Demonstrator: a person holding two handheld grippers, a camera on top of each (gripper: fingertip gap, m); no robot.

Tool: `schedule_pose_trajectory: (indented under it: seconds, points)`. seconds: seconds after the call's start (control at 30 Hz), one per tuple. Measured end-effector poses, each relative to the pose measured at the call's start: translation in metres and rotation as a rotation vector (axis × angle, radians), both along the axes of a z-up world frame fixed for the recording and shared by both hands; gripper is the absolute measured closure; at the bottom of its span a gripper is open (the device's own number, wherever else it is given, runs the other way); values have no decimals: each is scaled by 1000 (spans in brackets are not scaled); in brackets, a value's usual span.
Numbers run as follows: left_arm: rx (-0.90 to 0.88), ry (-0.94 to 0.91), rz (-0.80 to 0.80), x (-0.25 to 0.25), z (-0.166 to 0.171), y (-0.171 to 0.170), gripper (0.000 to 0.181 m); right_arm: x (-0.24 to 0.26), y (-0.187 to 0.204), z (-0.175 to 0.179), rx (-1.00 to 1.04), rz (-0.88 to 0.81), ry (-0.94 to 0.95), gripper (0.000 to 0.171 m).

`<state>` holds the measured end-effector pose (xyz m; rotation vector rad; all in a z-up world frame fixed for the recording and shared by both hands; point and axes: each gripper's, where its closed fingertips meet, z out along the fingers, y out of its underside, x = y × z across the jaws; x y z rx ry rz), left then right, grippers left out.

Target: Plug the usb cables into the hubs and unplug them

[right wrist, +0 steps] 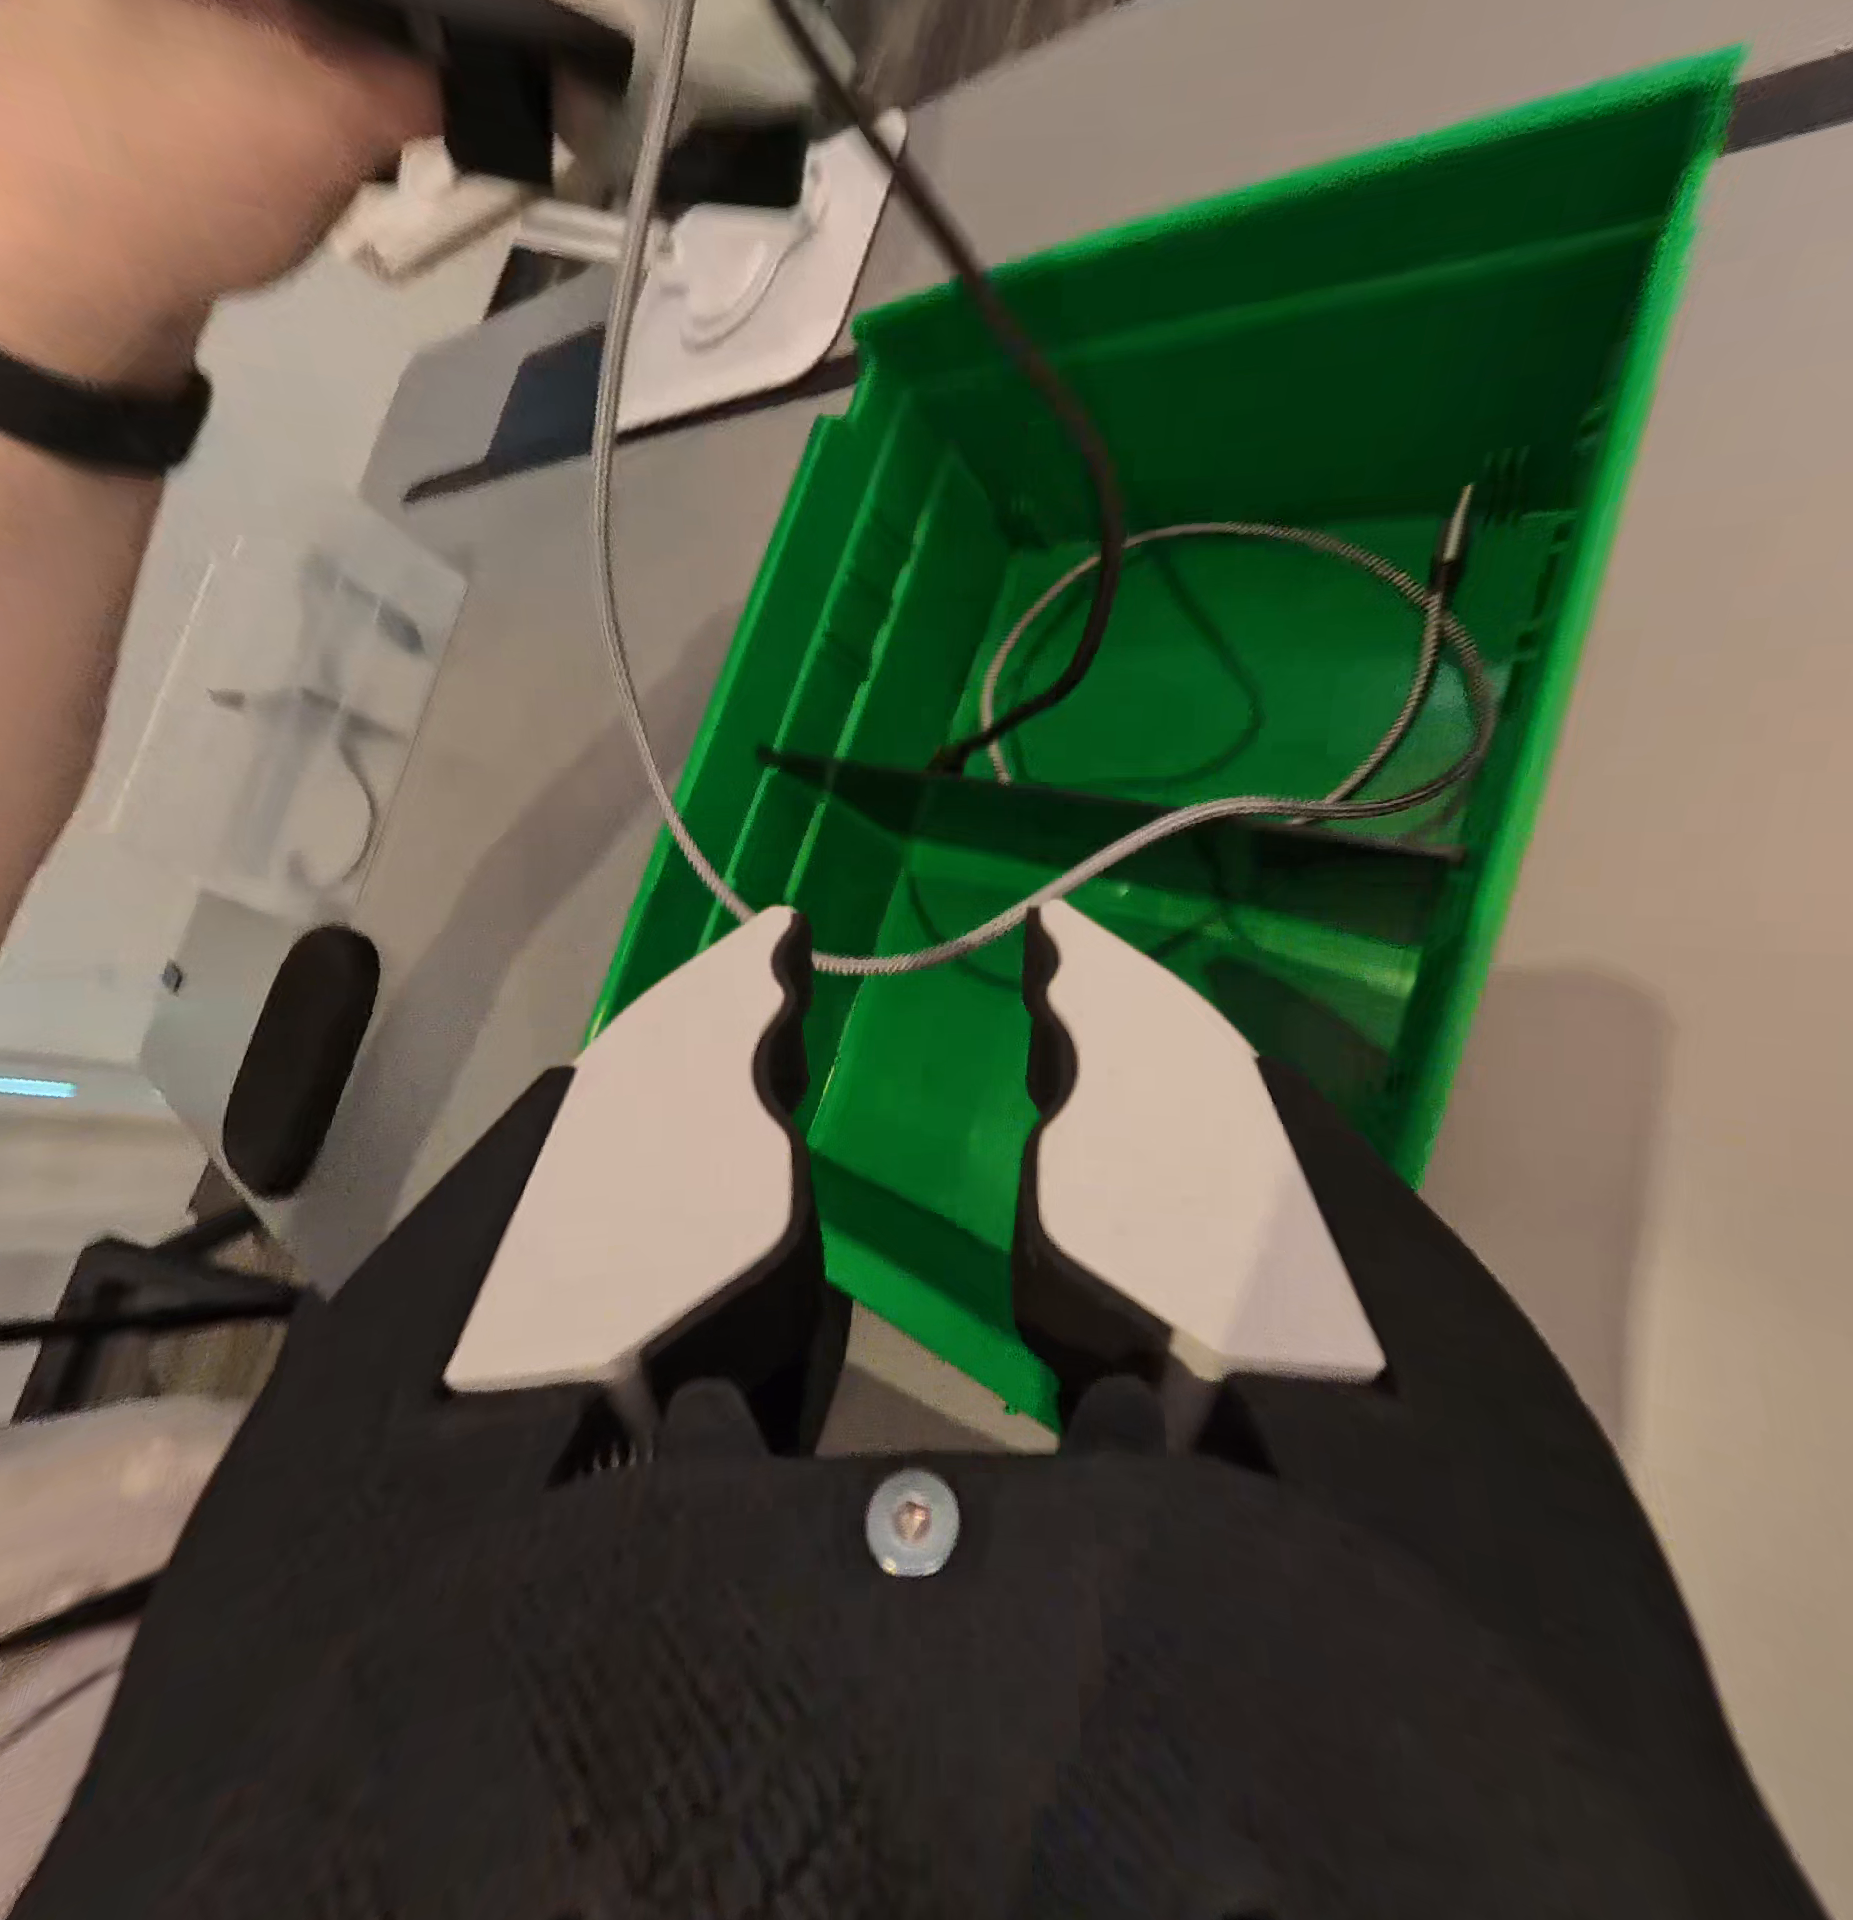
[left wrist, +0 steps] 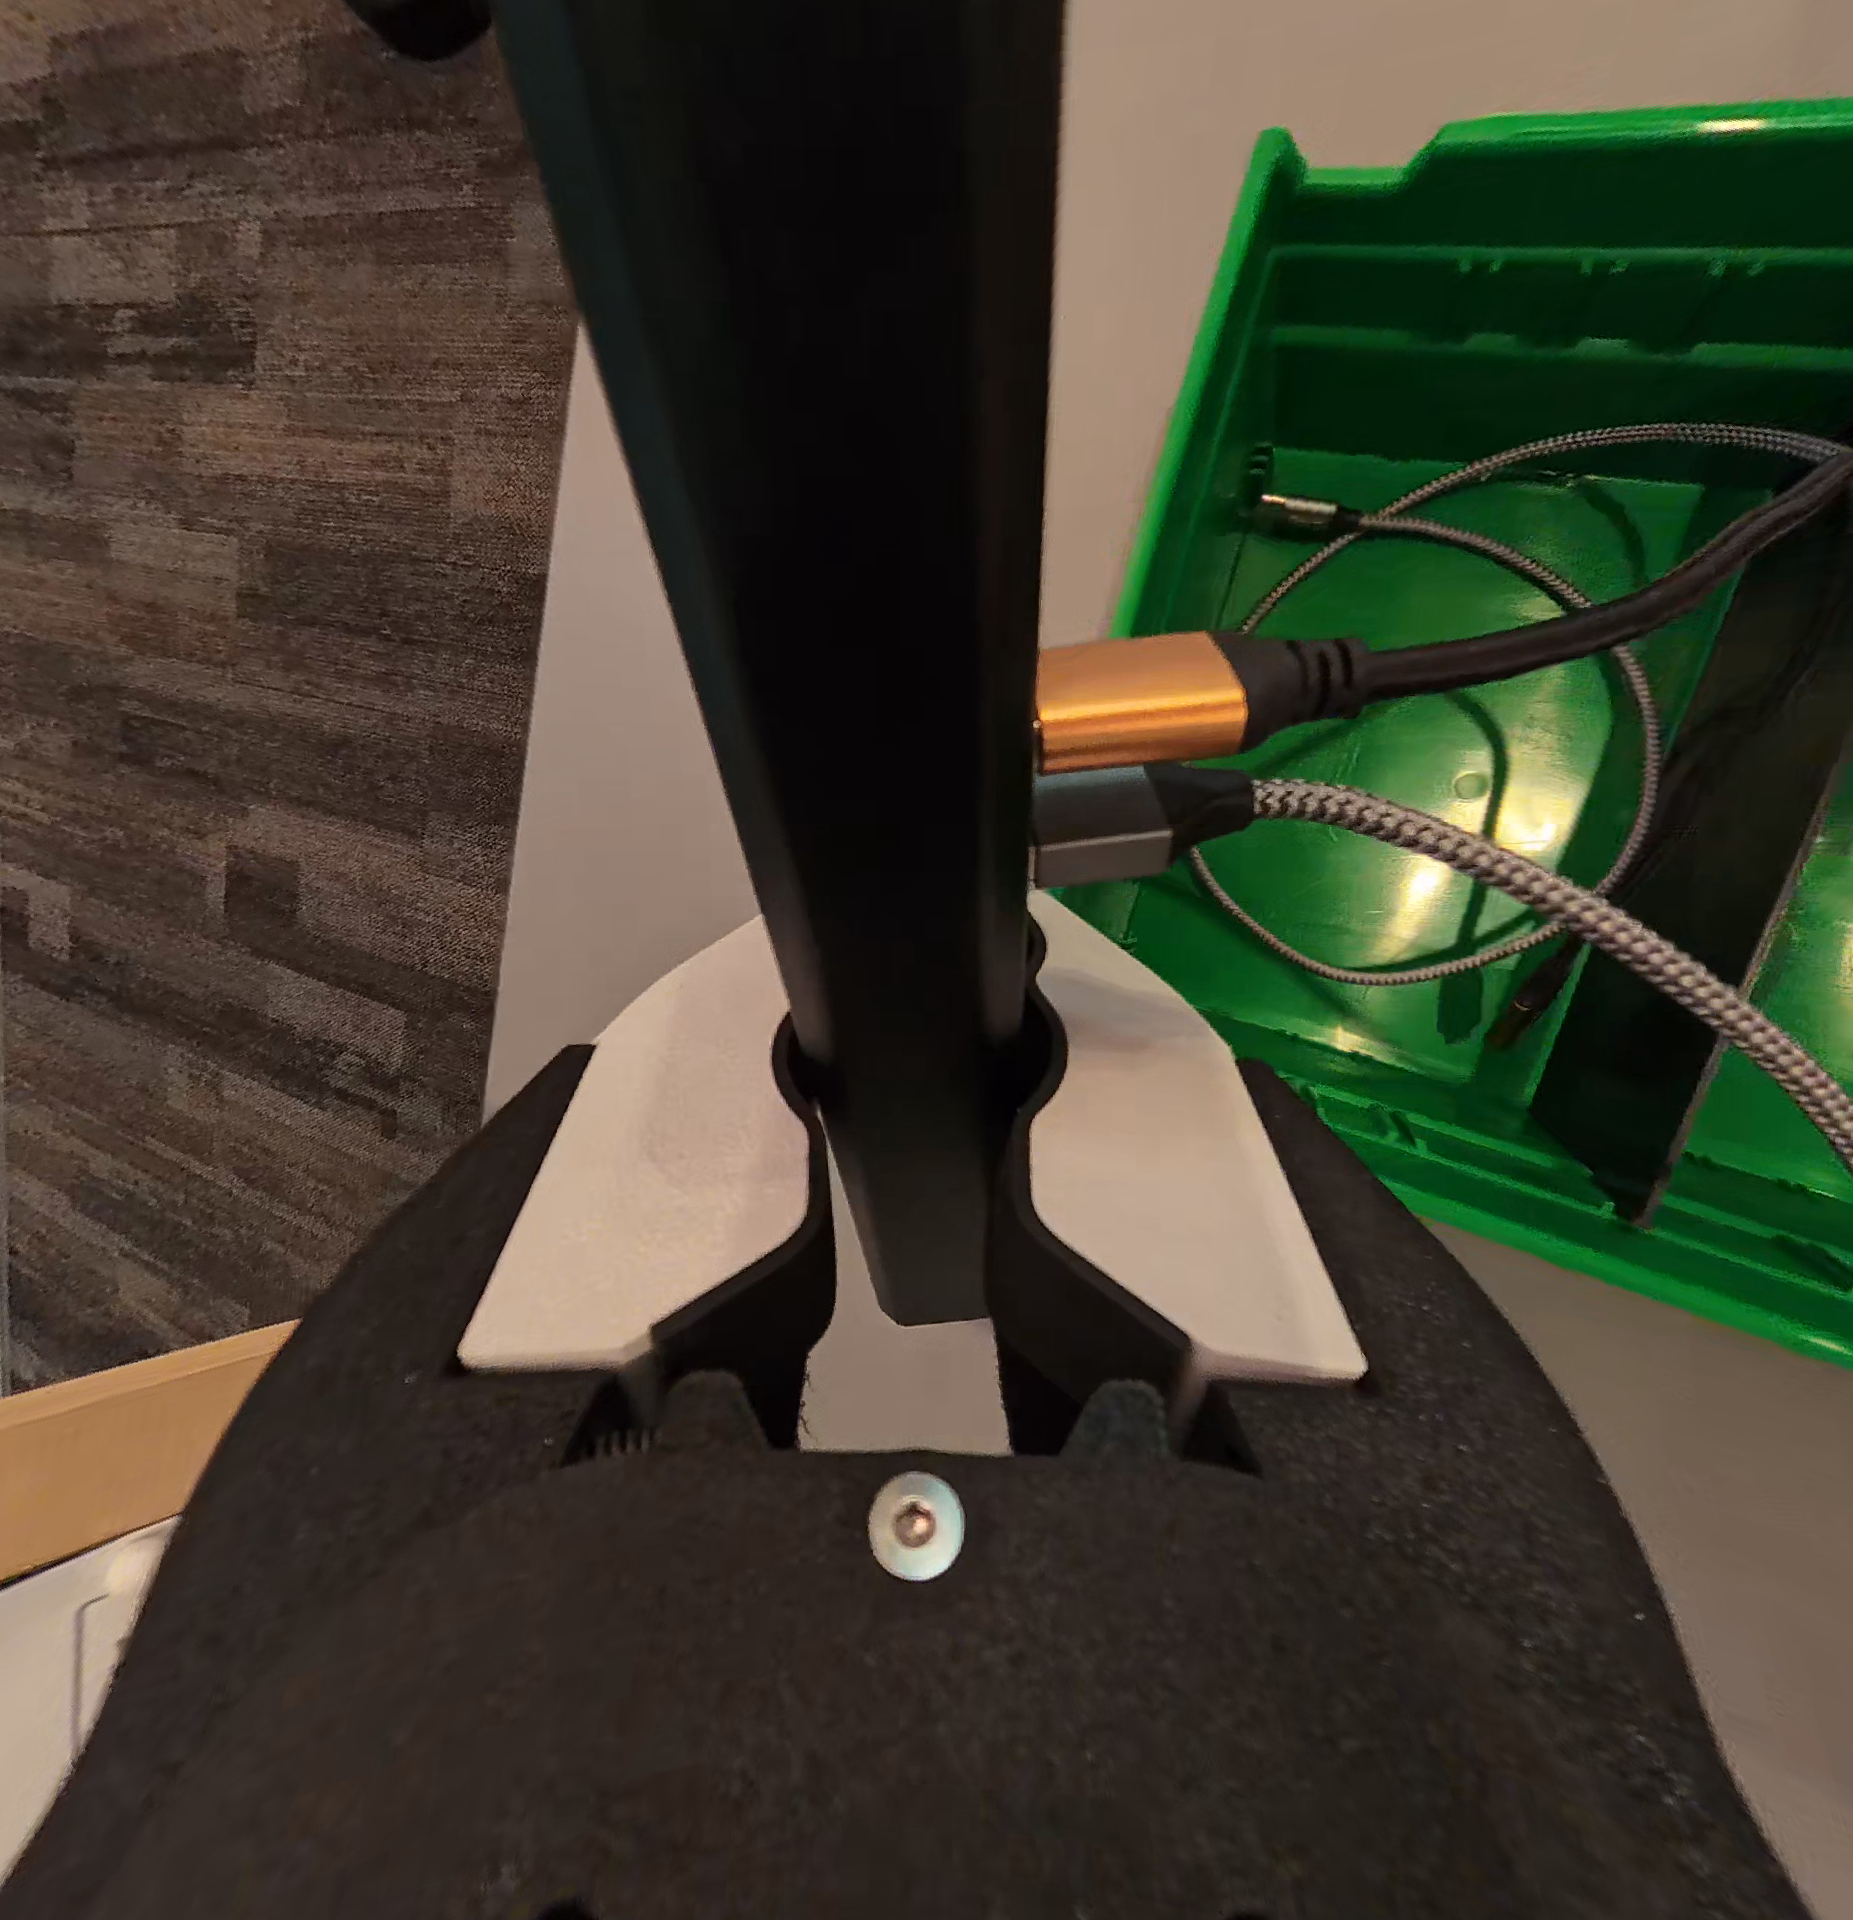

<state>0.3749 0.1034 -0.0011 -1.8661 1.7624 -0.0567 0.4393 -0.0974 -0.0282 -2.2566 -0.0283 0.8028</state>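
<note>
In the left wrist view my left gripper (left wrist: 917, 1039) is shut on a long black hub (left wrist: 839, 520) and holds it upright above the table. Two cables are plugged into the hub's right side: a gold plug (left wrist: 1140, 701) on a black cable and, just below it, a grey plug (left wrist: 1109, 826) on a grey braided cable (left wrist: 1587, 914). Both cables trail into a green bin (left wrist: 1421, 1143). In the right wrist view my right gripper (right wrist: 911, 925) is open and empty over the green bin (right wrist: 1587, 623). The grey braided cable (right wrist: 631, 582) hangs in a loop just past its fingertips.
A black divider (right wrist: 1109, 800) splits the bin, and another thin grey cable (right wrist: 1421, 675) lies coiled inside it. A person's forearm with a black wristband (right wrist: 70, 416) shows at upper left of the right wrist view. White equipment (right wrist: 278, 727) stands left of the bin. One gripper's finger ends stand about 20 centimetres off the other's.
</note>
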Motion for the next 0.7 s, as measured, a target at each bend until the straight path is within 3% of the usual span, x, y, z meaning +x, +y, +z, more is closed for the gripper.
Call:
schedule_pose_trajectory:
  seconds: [0.1,0.23,0.3,0.53,0.7]
  points:
    - [3,5,16,-2,6,6,150,-26,-8,-4,7,172,11,140]
    - [15,5,15,-1,12,8,150,-52,-15,-35,-160,356,0,151]
    - [17,3,5,0,12,5,150,-52,-17,-37,-192,352,47,158]
    - [35,62,-65,3,-1,-10,150,-24,17,-41,-165,173,90,159]
    - [15,155,-124,7,-17,-25,149,-17,43,-15,9,123,65,158]
